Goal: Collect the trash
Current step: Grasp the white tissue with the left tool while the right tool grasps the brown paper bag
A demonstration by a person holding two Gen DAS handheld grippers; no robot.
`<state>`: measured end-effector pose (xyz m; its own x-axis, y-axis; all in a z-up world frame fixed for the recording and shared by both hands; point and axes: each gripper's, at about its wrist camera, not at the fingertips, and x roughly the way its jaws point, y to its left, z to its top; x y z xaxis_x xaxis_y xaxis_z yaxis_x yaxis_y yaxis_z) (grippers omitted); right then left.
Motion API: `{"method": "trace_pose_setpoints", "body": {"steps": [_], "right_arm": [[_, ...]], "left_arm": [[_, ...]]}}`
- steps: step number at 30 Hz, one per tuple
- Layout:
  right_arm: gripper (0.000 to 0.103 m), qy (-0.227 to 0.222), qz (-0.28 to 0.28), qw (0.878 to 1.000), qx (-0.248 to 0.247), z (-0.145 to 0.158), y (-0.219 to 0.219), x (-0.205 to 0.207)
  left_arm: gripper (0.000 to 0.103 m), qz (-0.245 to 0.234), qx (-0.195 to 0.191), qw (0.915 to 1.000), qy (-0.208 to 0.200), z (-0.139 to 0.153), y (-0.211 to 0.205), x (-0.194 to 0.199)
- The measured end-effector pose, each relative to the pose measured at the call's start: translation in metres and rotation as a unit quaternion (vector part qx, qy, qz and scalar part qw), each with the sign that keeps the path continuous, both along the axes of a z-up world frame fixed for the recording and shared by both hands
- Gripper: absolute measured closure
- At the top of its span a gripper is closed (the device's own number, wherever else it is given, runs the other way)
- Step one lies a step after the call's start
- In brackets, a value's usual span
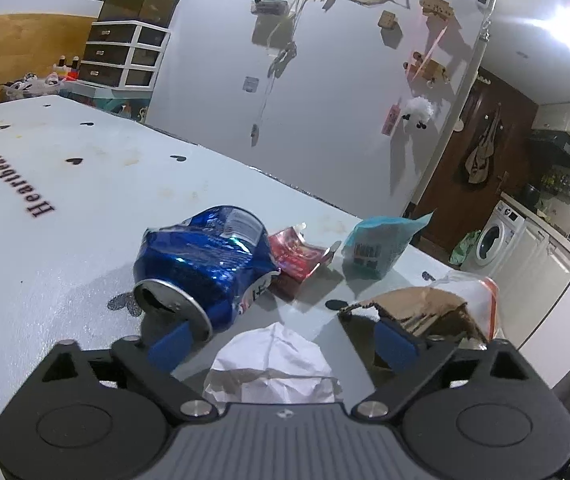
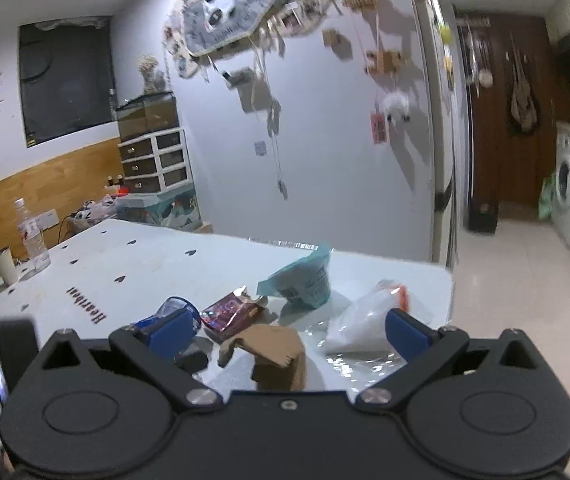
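While both grippers gape, left gripper over crumpled white paper (lower centre), crushed blue can beside its left pad, right gripper above brown cardboard scrap

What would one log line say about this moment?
phase: reaching | left gripper: open over crumpled white paper | right gripper: open, empty | blue can: on table

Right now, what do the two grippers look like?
Left gripper: grey ribbed body, black linkage arms with silver pivot screws, round black side housings, blue pads. Right gripper: same build, but the body looks black. No cables, sleeves or hands visible.
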<state>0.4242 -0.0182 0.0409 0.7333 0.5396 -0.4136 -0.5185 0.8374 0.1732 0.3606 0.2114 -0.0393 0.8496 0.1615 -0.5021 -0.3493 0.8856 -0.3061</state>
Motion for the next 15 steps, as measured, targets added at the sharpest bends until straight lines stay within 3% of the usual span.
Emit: {"method": "trace_pose_setpoints", "body": {"steps": [7,10,15], "right_arm": [[0.000,0.087,-0.042,0.995,0.030,-0.024,0.034,0.050],[0.000,0.155,-0.061,0.983,0.073,-0.041,0.039,0.071],[0.000,0.219,-0.082,0.967,0.102,-0.070,0.043,0.090]], "left_arm": [[0.020,-0.009,-0.009,0.9997,0.021,-0.013,0.000,0.004],[0.023,-0.009,-0.010,0.9996,0.023,-0.015,0.000,0.004],[0.028,-0.002,0.002,0.9996,0.027,-0.016,-0.004,0.004]]}}
